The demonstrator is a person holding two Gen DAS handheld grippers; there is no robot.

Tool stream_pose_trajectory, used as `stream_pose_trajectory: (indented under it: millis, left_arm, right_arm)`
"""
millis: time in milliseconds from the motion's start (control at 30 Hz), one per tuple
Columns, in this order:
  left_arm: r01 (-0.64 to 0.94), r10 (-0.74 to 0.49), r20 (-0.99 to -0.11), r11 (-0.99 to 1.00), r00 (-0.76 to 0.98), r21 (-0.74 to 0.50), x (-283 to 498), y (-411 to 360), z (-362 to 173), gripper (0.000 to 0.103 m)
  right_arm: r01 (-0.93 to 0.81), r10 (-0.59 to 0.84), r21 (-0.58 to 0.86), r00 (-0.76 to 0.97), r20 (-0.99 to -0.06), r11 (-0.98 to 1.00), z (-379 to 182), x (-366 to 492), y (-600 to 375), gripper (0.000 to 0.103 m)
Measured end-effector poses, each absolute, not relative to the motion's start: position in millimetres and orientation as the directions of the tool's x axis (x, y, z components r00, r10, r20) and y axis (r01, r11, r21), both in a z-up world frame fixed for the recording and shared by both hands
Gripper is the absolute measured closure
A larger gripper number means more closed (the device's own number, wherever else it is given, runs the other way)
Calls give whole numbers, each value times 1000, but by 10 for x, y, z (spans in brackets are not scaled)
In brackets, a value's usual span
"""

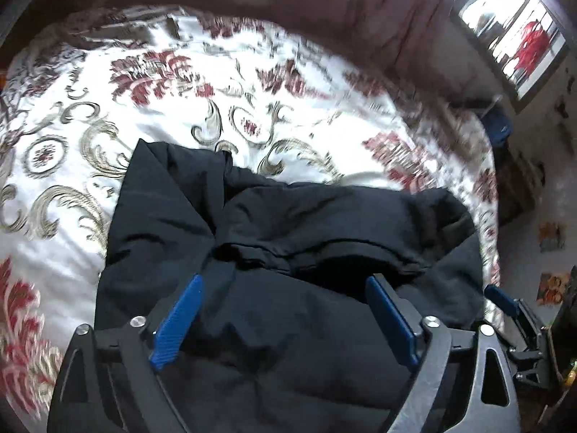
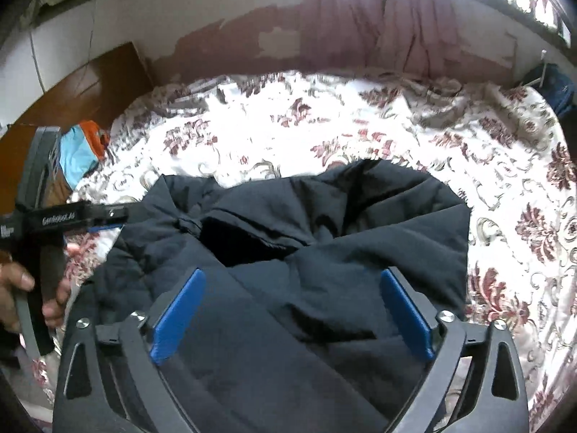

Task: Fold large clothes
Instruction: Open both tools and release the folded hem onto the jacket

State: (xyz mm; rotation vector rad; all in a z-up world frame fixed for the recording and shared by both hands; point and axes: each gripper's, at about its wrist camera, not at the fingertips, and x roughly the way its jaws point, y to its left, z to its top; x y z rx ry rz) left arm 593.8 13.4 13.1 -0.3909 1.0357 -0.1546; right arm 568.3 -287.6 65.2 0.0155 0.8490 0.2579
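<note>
black jacket (image 2: 324,238), floral bedspread (image 2: 360,133), pink curtain (image 2: 378,18)

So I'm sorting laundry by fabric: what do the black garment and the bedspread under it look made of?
The black garment looks like a padded synthetic coat, matte and smooth, with puffy quilted creases. The bedspread looks like a slightly shiny woven fabric with a red and gold floral pattern; whether cotton or polyester I cannot tell.

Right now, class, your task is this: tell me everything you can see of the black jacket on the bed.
The black jacket is a large, padded-looking garment of smooth dark fabric, creased and puffy. It lies bunched and partly folded on the floral bedspread, panels overlapping, with a dark opening near its middle. The left gripper and right gripper both hover open above it, their blue pads clear of the cloth; nothing else touches it.
</note>
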Motion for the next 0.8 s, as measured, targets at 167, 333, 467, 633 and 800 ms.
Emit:
stream_pose_trajectory:
  millis: [167, 333, 467, 633, 800]
  left_arm:
    - [-91, -286, -759, 907, 585, -412, 5531, 91, 438, 1]
    - [-91, -185, -708, 939, 682, -333, 5027, -26, 769, 1]
    - [-63, -151, -682, 959, 716, -278, 4744, -123, 948, 0]
    - [-35, -136, -649, 969, 749, -244, 4411, -174, 1055, 0]
    - [-31, -105, -620, 979, 777, -204, 4082, -142, 1027, 0]
  right_arm:
    - [-206, 234, 124, 694, -681, 971, 966, 5380, -2894, 2]
    - [-186, 223, 125, 749, -624, 974, 1139, 5011, -2847, 2]
    - [-165, 206, 124, 787, -581, 978, 1222, 4724, -2852, 2]
    - [-124, 156, 95, 829, -538, 988, 1266, 4392, -2830, 2]
    - [-64, 92, 73, 860, -501, 995, 1209, 4074, -2786, 2]
